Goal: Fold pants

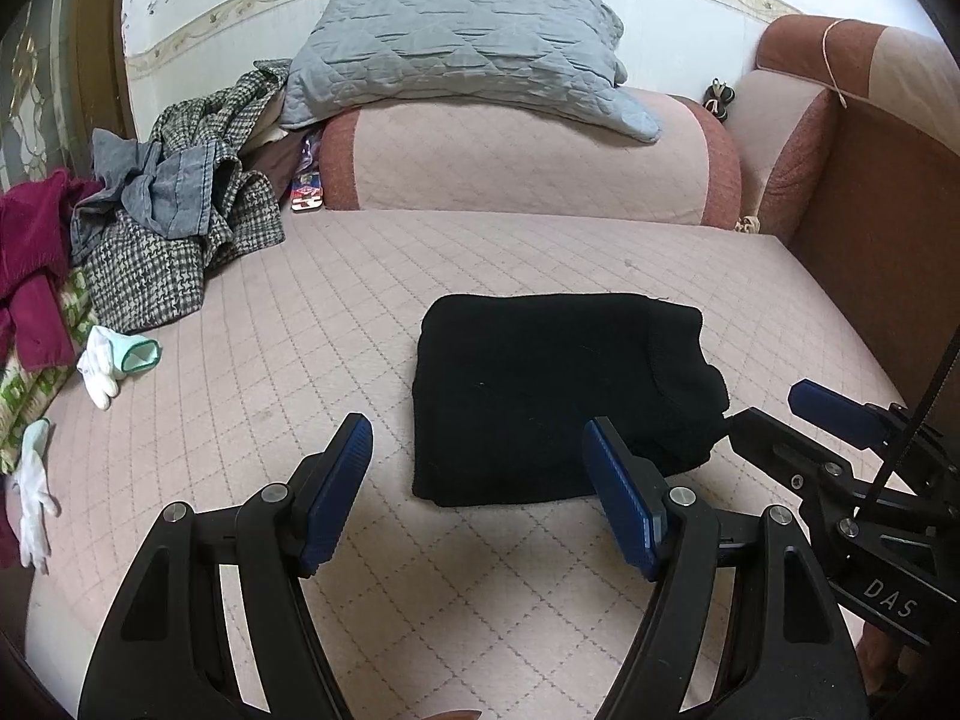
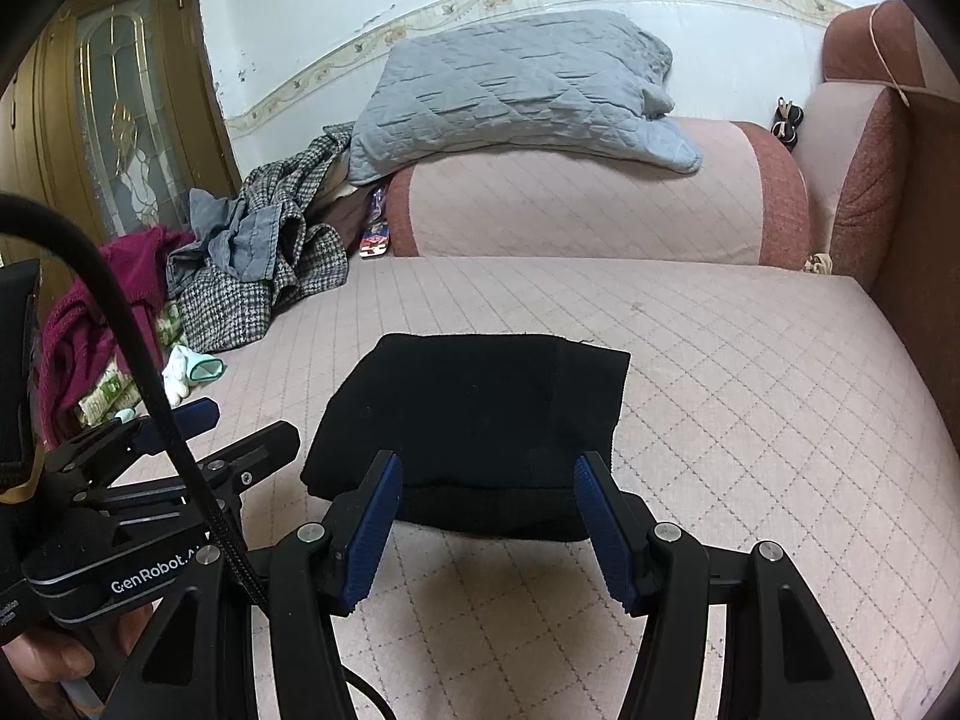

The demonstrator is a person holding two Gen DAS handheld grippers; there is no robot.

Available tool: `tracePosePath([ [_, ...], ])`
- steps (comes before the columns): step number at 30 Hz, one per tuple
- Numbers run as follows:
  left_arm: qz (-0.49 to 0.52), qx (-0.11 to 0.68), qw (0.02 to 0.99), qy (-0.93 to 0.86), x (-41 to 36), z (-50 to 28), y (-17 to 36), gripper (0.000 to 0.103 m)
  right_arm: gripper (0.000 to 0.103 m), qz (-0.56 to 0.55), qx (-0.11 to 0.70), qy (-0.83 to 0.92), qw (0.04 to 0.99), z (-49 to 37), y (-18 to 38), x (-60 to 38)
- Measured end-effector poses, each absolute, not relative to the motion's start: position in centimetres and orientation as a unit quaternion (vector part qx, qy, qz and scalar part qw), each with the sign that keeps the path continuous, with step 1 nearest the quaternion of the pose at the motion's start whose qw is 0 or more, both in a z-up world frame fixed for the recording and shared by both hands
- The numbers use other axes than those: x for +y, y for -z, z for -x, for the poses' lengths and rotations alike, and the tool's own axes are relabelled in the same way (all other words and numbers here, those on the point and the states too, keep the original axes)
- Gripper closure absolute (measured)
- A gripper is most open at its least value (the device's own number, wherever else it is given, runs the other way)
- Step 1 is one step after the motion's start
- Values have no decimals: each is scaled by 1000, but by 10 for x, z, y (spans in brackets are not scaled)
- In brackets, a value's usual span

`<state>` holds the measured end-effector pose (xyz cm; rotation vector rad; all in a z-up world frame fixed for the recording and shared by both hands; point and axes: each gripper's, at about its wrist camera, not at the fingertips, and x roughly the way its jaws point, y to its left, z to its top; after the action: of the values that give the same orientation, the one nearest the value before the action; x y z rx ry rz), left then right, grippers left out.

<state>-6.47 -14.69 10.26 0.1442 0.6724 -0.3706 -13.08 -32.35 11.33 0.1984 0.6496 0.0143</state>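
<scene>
Pink quilted sofa-bed seat carried everything; bolster cushion of the same pink quilting with rust-red ends sat at the back, grey quilted pillow on top of it. Heap of loose clothes sat far left: houndstooth coat, grey denim, magenta knit. White gloves lay just in front of the heap, well apart from the work.

Black knit pants lay mid-seat, already folded into a compact, roughly square bundle, flat on the quilting. Ribbed waistband edge showed on the right side in the left wrist view and along the near edge in the right wrist view. No clear long axis left; bundle was about as deep as wide.

Key relation: the bundle lay straight ahead of both tools, just beyond the fingertips. Right hand-held gripper was nearer, its tips framing the bundle's near edge, apparently just short of or above it; contact unclear. Left hand-held gripper sat off the bundle's near-left corner, one finger overlapping the edge in view.

Both had jaws spread wide, holding nothing.

Judgement: fold looked essentially done; any remaining move would be a tidy-up or final half-fold, best led by the right.

Containers: none visible.
</scene>
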Motion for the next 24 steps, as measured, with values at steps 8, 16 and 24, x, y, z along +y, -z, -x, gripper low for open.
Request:
tracePosePath([
  [8,-70,328,924,181,-150,66,-102,29,46,-100,322,-5,942,132,-111,-323],
  [16,-73,327,925,182,-151,70,-102,29,46,-101,324,-6,941,133,-110,-319],
  [24,-69,323,926,185,-150,72,-103,29,46,-102,326,-5,940,136,-109,-316],
])
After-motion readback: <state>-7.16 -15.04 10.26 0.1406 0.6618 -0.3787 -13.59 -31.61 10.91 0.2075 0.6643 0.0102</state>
